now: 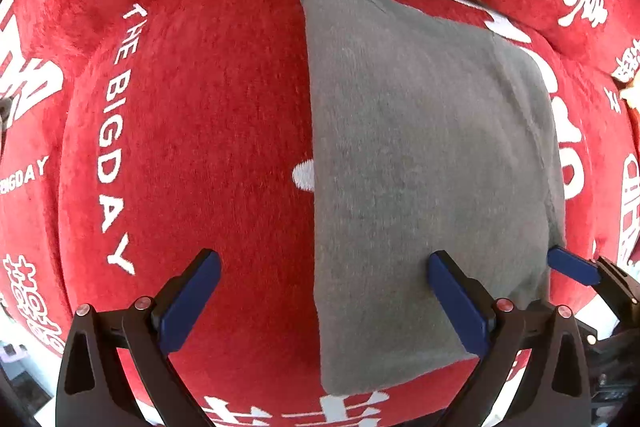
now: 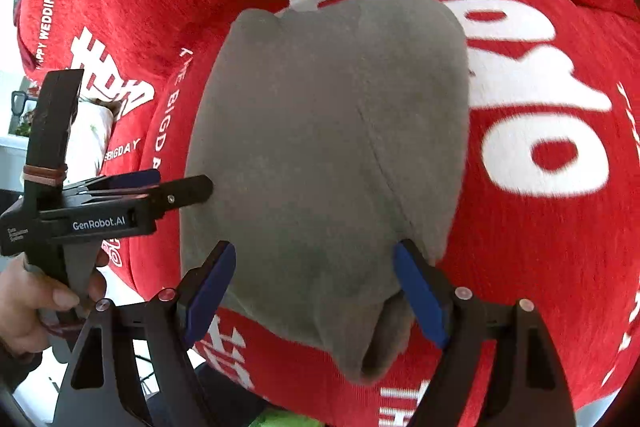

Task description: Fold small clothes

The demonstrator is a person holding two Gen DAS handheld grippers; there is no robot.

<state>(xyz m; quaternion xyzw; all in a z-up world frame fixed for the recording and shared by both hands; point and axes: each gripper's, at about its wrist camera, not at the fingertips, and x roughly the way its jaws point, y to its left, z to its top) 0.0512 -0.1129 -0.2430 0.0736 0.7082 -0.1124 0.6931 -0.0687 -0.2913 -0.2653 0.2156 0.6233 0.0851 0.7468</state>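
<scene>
Lying folded into a narrow stack on the red cushion (image 1: pixel 192 131): grey garment (image 1: pixel 420 167) | left gripper (image 1: pixel 324 303) spread, empty | right gripper (image 2: pixel 316 293) spread (empty too) | left: probably smoothing or one last fold.

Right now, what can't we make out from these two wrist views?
- Grey garment: its type and what lies between its layers; the fold hides it in both views.
- Its near edge, right wrist view: covered by the right gripper.
- Red cloth: cut off by the fisheye rim.
</scene>
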